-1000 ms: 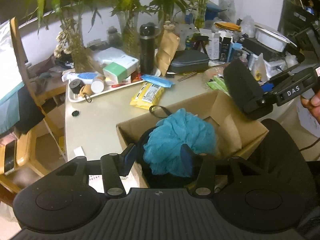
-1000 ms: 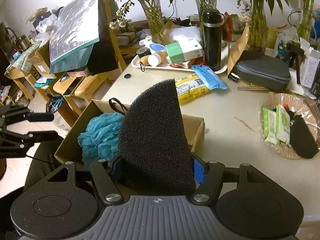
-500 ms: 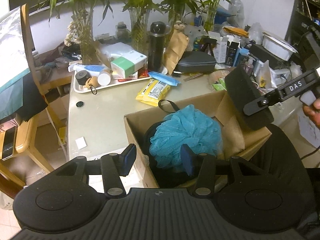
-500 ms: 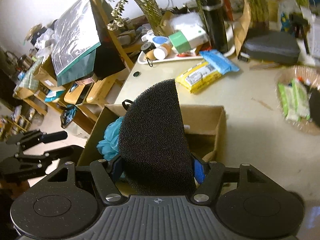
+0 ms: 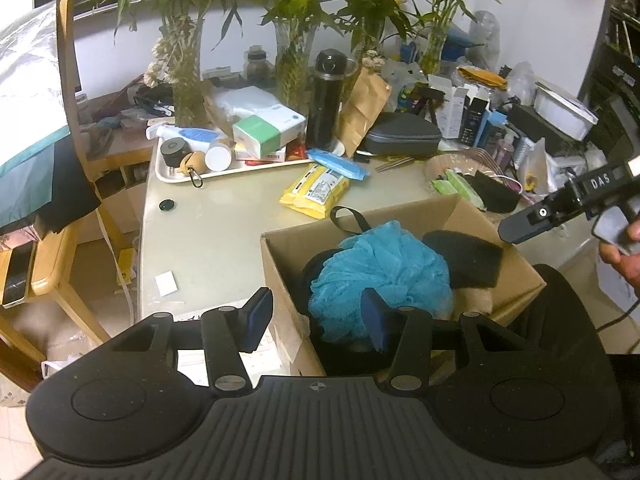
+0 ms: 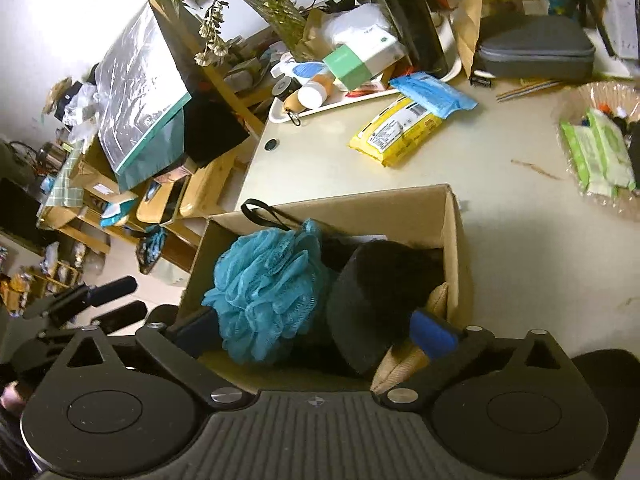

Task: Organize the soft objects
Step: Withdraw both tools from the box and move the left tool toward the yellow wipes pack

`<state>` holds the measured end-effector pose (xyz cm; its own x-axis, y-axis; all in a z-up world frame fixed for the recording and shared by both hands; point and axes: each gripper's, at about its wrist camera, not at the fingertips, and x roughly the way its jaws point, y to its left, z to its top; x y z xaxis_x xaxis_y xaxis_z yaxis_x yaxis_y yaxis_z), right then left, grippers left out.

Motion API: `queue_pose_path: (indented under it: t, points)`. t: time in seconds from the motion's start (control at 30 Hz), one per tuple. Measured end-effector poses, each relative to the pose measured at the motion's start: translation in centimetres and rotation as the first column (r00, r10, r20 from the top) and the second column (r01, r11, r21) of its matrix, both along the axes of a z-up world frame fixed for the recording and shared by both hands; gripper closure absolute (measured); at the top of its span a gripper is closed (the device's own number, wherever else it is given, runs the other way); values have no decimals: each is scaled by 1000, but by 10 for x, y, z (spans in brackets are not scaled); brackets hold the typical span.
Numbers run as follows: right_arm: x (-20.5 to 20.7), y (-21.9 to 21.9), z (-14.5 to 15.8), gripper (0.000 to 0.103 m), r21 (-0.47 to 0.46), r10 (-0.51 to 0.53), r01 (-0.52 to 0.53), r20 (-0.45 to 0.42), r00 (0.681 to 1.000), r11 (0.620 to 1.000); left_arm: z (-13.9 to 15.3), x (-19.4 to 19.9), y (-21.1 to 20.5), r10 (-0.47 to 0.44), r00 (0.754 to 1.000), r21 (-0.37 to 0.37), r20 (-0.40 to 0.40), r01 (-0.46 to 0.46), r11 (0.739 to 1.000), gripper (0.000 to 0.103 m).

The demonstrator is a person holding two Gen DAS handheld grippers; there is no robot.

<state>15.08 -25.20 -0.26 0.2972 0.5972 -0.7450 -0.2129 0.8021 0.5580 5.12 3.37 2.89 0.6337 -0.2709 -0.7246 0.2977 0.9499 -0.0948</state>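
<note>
Two tools over box [image 6: 454, 240], sponge [image 6: 380, 292] inside

The pale desk [image 5: 208, 240] is occupied by a cardboard box [image 5: 280, 268], a yellow packet [image 5: 314, 190], a white tray [image 5: 168, 172] and a grey case [image 5: 404, 138].

left tongs [image 5: 316, 316] part open, empty, right tongs [image 6: 316, 332] opening wide, pointing down

Open brown cardboard box [image 6: 454, 248] at lower centre on the bench [image 6: 520, 248]; inside, teal mesh bath pouf [image 6: 264, 292] left of black foam sponge [image 6: 376, 300].
</note>
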Motion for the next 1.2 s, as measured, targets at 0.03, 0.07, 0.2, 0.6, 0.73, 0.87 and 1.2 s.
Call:
queue_pose_path:
  t: [0.03, 0.07, 0.2, 0.6, 0.73, 0.87, 1.2]
  points:
    - [-1, 1, 1, 0, -13, 3, -3, 10, 1000, 1000, 0, 1, 0, 1, 1000, -2, 0, -1, 1000, 55]
    - [-2, 1, 1, 0, -29, 8, -8, 20, 1000, 1000, 1, 1, 0, 1, 1000, -2, 0, -1, 1000, 55]
    - [-6, 4, 5, 0, -84, 28, -23, 65, 998, 996, 1, 2, -1, 3, 1000, 4, 0, -3, 1000, 55]
    - [-10, 6, 13, 0, -258, 69, -12, 213, 975, 966, -1, 11, -3, 24, 1000, 40, -18, -23, 999, 55]
    - [-11, 5, 13, 0, -307, 77, 6, 259, 963, 952, -1, 13, -4, 34, 999, 61, -5, -34, 998, 55]
    - [-13, 3, 12, 0, -330, 82, 22, 298, 951, 944, 0, 17, -3, 46, 999, 75, 3, -46, 996, 55]
    - [-8, 3, 11, 0, -427, 134, 30, 349, 927, 904, 3, 27, -2, 62, 997, 96, 36, -65, 993, 55]
